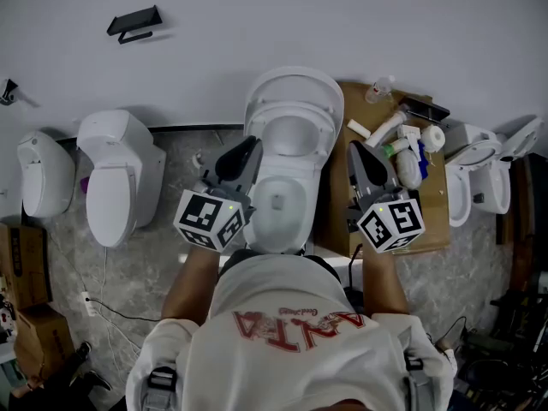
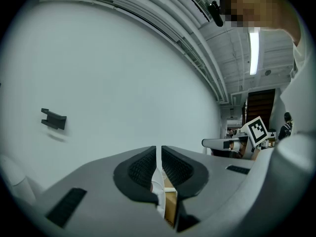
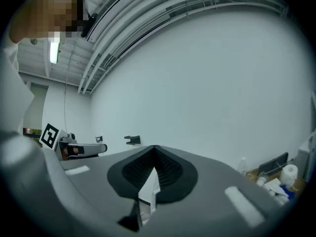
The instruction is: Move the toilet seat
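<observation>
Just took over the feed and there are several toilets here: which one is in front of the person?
Against the white wall, find the brown board cluttered with bottles. The toilet directly left of it is yours: its lid stands raised, showing the bowl, unlike the closed toilet further left.

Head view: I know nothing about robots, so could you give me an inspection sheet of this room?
Surface: grey stone-pattern floor.
Job's things: middle toilet, with its seat and lid raised.
Clutter: bottles and what looks like a paper roll on a brown board.
Grippers: left gripper has its jaws a slit apart with nothing between them; right gripper is shut and empty. Neither touches the seat.
Cables: thin dark cable on the floor.
Surroundings: white wall with a black bracket; closed toilet; cardboard boxes.
</observation>
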`<state>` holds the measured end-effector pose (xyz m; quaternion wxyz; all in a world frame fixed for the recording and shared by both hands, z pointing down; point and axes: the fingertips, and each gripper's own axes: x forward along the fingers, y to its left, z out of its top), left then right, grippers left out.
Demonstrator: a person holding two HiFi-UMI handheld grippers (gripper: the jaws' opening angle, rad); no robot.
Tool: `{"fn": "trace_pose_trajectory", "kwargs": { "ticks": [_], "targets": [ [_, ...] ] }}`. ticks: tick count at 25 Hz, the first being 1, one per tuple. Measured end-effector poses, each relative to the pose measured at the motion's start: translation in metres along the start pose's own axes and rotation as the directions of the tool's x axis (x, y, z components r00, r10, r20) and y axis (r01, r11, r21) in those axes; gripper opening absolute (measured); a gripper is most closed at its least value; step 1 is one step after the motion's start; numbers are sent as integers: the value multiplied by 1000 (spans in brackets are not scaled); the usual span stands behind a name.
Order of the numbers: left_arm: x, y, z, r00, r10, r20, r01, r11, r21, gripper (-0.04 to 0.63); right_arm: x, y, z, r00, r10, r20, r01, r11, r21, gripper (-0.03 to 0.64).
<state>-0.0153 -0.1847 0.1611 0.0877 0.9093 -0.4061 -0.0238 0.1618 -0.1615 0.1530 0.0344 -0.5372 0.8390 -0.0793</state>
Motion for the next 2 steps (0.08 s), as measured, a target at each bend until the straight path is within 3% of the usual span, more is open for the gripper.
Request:
{"fn": "trace_pose_trajectory", "kwargs": {
  "ticks": [2],
  "targets": [
    [-2,-1,0,1000,-1,0,1,1000,-2,38,-1,2,1,1000,1,1,-1,1000,-3,2]
  ]
}}
